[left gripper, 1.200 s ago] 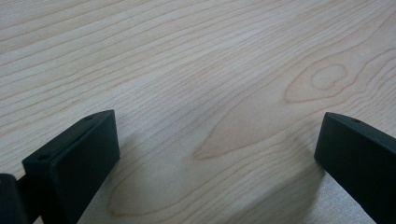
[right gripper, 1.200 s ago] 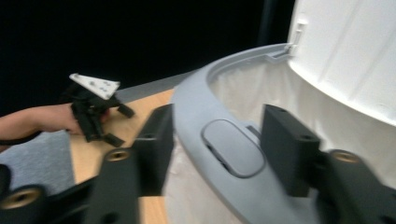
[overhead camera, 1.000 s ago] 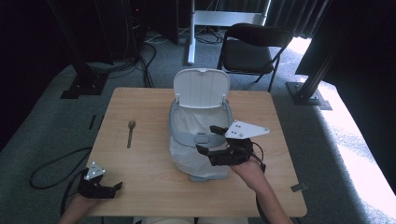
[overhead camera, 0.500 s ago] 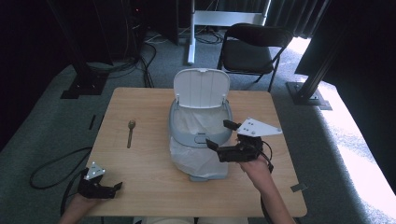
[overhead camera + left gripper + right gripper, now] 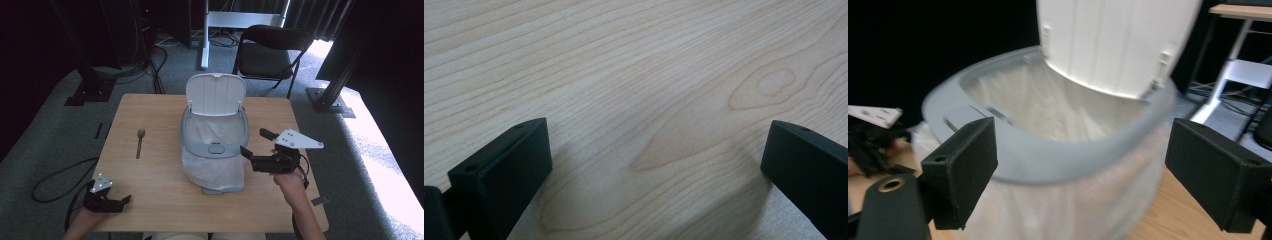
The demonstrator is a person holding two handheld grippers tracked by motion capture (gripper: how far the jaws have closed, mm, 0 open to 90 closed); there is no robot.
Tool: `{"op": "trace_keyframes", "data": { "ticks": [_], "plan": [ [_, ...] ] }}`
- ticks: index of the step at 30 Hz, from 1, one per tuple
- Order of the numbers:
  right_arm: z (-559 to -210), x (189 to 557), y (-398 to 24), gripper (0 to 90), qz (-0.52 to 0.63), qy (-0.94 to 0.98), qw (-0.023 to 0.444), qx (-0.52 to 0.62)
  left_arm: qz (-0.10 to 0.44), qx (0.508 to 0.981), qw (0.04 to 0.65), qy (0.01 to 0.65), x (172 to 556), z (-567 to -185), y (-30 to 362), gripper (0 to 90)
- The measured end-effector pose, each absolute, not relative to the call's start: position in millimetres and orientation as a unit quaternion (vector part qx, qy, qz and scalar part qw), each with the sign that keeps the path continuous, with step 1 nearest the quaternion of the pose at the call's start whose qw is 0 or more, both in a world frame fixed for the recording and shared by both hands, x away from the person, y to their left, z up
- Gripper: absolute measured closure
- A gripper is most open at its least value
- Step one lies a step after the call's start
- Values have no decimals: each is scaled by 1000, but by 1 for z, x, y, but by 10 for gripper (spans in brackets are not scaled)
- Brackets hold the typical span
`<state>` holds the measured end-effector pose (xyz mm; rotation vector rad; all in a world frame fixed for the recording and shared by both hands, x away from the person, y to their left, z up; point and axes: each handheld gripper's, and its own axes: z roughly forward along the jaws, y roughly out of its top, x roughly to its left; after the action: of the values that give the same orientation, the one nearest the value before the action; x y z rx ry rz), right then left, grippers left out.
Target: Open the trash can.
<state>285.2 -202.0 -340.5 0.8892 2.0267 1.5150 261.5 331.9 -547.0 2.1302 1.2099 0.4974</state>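
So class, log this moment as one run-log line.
bin: lid up, white bag inside | right gripper: open, beside bin rim, empty | left gripper: open, at table edge, empty | spoon: left of bin

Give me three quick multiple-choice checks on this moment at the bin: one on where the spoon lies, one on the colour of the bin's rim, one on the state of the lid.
1. Where does the spoon lie on the table?
A. Left of the bin
B. Inside the bin
C. Between the right gripper's jaws

2. What colour is the rim of the bin?
A. Red
B. Grey
C. Black

3. How does the lid stand?
A. Shut flat
B. Lying off on the table
C. Raised open

Answers:
1. A: the high view shows it on bare wood, apart from the bin's left side.
2. B: the right gripper view shows a grey ring over the white liner.
3. C: it stands upright at the bin's far edge, with the right gripper open beside the bin.
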Motion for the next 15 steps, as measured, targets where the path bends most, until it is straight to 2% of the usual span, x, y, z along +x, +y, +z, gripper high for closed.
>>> {"op": "trace_keyframes", "data": {
  "ticks": [15],
  "plan": [
    [-369,282,-244,127,530,722,256,363,189,809,315,459,262,-547,332,0]
  ]
}}
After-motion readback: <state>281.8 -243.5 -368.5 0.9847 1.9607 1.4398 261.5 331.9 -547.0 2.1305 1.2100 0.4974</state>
